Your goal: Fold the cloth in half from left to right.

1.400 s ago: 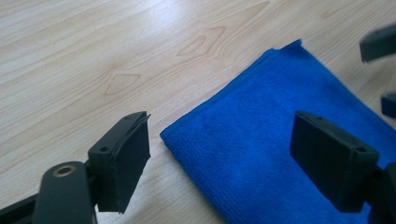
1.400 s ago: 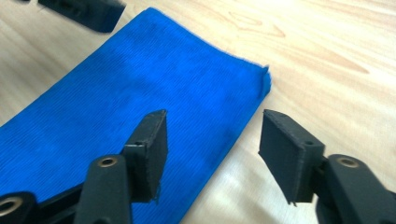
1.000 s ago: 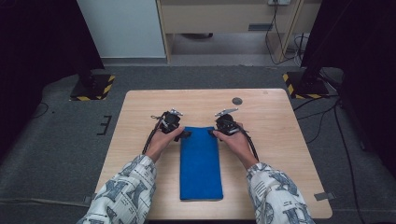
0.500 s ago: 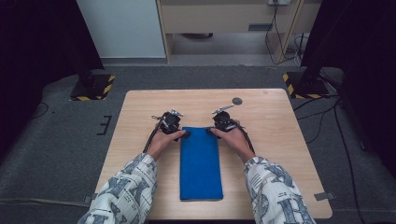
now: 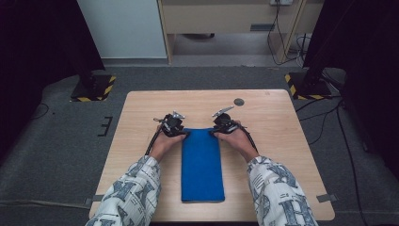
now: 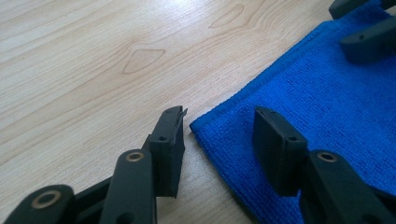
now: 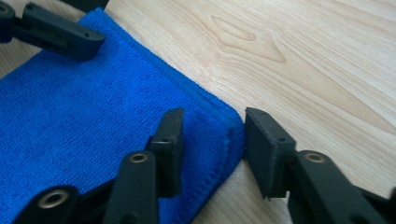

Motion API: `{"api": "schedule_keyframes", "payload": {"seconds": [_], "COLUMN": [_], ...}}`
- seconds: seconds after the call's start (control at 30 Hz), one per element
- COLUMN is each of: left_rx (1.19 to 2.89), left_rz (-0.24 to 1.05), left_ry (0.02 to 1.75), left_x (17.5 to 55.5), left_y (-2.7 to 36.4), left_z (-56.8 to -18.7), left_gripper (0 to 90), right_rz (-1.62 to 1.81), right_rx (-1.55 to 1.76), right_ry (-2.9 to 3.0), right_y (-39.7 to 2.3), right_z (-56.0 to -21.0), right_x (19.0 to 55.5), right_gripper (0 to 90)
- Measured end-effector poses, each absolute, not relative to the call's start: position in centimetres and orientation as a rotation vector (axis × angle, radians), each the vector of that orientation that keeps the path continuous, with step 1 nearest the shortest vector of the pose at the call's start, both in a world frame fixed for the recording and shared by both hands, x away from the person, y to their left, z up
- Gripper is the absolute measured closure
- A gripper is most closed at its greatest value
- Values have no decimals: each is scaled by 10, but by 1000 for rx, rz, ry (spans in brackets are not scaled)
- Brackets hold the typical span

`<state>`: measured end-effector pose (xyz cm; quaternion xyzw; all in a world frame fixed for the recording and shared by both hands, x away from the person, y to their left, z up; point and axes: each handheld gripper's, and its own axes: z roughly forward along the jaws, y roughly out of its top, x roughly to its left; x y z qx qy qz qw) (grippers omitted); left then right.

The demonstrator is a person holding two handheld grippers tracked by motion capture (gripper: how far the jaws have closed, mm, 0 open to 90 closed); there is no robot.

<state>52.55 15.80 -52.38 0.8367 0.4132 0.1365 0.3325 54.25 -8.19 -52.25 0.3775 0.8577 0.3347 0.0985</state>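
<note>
Fingers on our left gripper (image 6: pixel 217 140) and right gripper (image 7: pixel 212 144) have just been closing around the blue cloth's (image 5: pixel 202 162) top corners, not pinching yet; lifting comes next.

Blue towel (image 6: pixel 322 107) is cloth, a soft looped terry pile, matt all over, with a stitched hem along its edge. Table (image 5: pixel 277 122) shows pale wood grain with knots, smooth with a faint sheen. Left gripper (image 6: pixel 219 140) has matt black plastic jaws with brass-coloured rivets; right gripper (image 7: pixel 212 140) looks the same, its pads dull and rubbery. Sleeves (image 5: pixel 131 193) are patterned fabric. Floor (image 5: pixel 56 141) is grey carpet, rough.
</note>
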Motion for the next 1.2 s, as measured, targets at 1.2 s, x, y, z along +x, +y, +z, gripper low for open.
{"api": "schedule_keyframes", "payload": {"seconds": [1.2], "left_rx": [2176], "left_rz": [291], "left_ry": [1100], "left_x": [514], "left_y": [151], "left_z": [-511], "left_gripper": [858], "right_rz": [1063], "right_rx": [1119], "right_ry": [2524], "right_y": [-84], "right_z": [-506], "right_x": [531], "right_gripper": [866]}}
